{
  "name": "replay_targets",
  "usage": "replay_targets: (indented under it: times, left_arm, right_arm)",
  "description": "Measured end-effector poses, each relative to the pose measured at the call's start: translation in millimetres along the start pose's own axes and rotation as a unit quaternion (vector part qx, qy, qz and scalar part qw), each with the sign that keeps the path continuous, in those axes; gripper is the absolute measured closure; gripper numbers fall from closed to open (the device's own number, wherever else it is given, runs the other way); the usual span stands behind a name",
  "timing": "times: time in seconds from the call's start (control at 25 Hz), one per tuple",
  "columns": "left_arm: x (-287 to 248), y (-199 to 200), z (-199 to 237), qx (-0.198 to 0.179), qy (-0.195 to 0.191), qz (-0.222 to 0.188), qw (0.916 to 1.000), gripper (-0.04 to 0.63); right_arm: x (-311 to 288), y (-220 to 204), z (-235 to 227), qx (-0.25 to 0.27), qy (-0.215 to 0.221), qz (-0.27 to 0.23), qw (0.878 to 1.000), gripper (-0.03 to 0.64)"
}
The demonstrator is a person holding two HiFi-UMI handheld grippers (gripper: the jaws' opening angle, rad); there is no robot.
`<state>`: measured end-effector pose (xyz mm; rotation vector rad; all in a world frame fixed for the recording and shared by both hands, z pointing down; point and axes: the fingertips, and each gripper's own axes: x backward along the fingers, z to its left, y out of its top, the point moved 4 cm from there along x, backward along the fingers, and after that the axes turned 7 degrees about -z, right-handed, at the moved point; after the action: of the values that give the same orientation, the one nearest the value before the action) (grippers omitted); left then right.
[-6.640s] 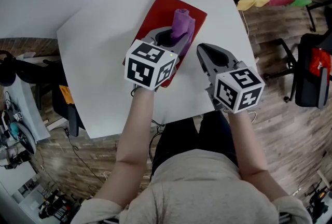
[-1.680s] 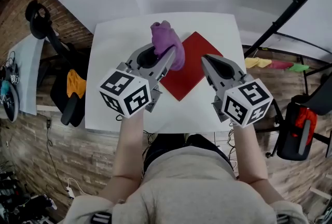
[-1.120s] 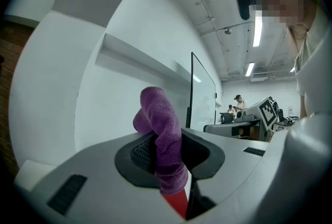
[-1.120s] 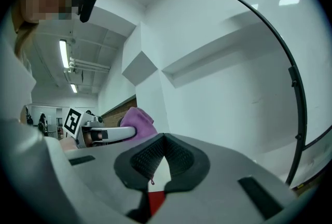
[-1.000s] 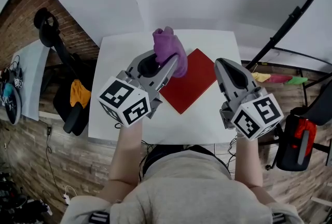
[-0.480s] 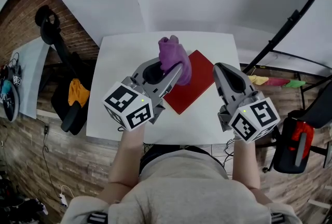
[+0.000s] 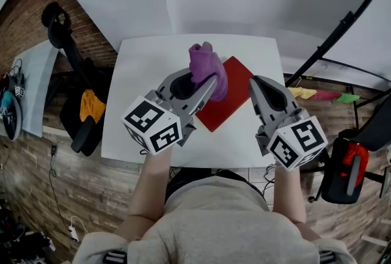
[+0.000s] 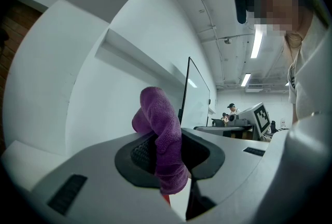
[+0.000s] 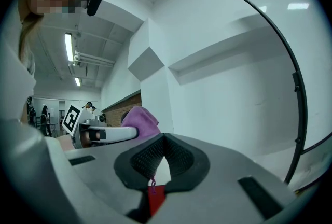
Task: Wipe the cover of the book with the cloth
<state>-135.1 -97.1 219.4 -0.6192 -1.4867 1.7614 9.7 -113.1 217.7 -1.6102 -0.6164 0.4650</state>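
Head view shows the red book [image 7: 231, 98] lying flat and turned diamond-wise on the right half of the white table [image 7: 140, 73], its cover bare except at the left edge, where the purple cloth [image 7: 208, 67] overlaps it. Whether the cloth touches the cover or hangs just above it cannot be told. The book looks thin and stiff with a smooth cover, so it would probably slide on the smooth tabletop under a sideways wipe. Pressing down on a near corner or edge would be the sensible place to steady it. The cloth looks soft, light and limp, a fleecy microfibre kind. The left gripper [image 7: 209, 79] is clamped on its bunched middle, and the left gripper view shows the fabric pinched between the dark pads, a rounded fold standing above them and a tail drooping below, with a sliver of red underneath. That hanging tail seems the part to drag across the cover. The right gripper [image 7: 253, 81] hovers just beside the book's right edge with its jaws together and nothing held. Its own view shows only a wisp of purple lint on the pads and the red cover below. Beyond the table, a black chair [image 7: 82, 128] with something orange on it stands to the left, and a slanting black pole [image 7: 342, 24] rises at the right above a few coloured rags [image 7: 317, 96] on the wooden floor.
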Motion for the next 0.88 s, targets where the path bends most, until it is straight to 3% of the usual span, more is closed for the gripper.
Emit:
replay_targets:
  times: [0.88]
  left_arm:
    - [-1.0,-4.8,-2.3,-0.003,-0.005,0.013,0.9999,0.488]
  right_arm:
    - [-1.0,-10.4,4.7,0.017,0.015,0.026,0.999,0.595]
